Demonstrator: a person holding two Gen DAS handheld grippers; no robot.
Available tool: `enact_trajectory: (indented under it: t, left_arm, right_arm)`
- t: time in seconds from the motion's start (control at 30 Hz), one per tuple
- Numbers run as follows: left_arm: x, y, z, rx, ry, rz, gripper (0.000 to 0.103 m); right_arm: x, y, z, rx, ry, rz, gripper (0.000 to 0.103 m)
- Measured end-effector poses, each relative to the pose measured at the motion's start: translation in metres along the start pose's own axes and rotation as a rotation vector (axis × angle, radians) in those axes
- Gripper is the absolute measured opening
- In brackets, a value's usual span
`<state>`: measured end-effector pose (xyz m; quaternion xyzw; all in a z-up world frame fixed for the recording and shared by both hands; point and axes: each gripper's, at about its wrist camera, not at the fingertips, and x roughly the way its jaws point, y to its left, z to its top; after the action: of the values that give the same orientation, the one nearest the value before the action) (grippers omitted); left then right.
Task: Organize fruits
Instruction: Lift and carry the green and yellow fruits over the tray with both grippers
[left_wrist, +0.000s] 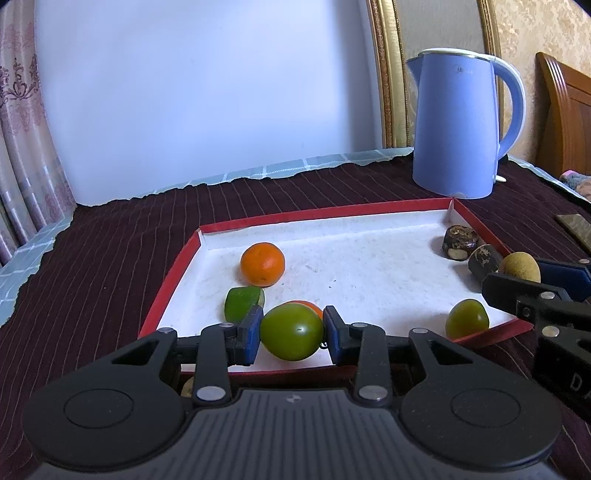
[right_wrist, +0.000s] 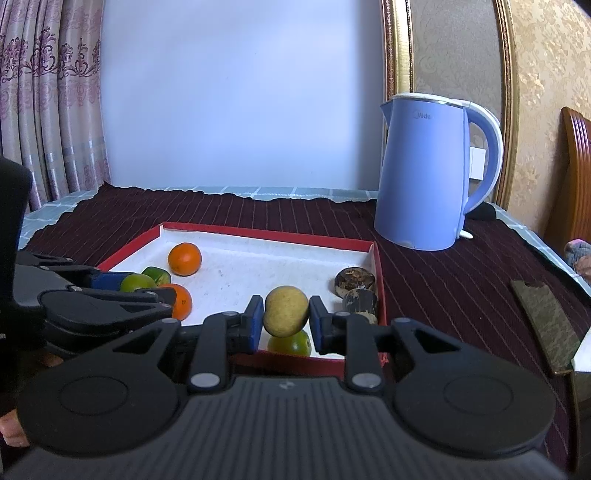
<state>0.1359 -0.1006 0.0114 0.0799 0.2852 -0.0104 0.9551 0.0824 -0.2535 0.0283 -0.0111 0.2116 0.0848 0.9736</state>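
Red-rimmed and lined in white, a shallow tray (left_wrist: 170, 273) sits on a dark striped cloth (left_wrist: 110, 251) as two hand-held grippers work over its near edge. At far left, patterned curtains (right_wrist: 48, 92) hang beside a pale wall. Inside the tray's left half lie an orange (left_wrist: 262, 263) and, just in front of it, a green fruit piece (left_wrist: 242, 302). The left gripper (left_wrist: 291, 330) is clamped on a green round fruit (left_wrist: 291, 333), its blue pads pressing both sides, with a second orange (right_wrist: 181, 302) partly hidden behind it. Further right, a smaller green fruit (left_wrist: 467, 319) rests against the tray's near rim. Directly above it in the right wrist view, the right gripper (right_wrist: 286, 317) grips a yellowish-brown fruit (right_wrist: 286, 311), held clear of the tray floor. Two dark brown, rough-skinned pieces (left_wrist: 460, 242) sit in the tray's far right corner. Beyond the tray stands a blue electric kettle (right_wrist: 424, 173), beside a gilt frame (right_wrist: 395, 55). A dark flat object (right_wrist: 546, 325) lies on the cloth at far right.
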Motion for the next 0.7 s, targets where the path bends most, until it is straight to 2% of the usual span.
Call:
enact_trajectory:
  t: [0.7]
  left_arm:
    - [0.015, -0.004, 0.012, 0.009, -0.002, 0.021, 0.034]
  right_arm:
    - [0.010, 0.002, 0.008, -0.013, -0.010, -0.004, 0.025]
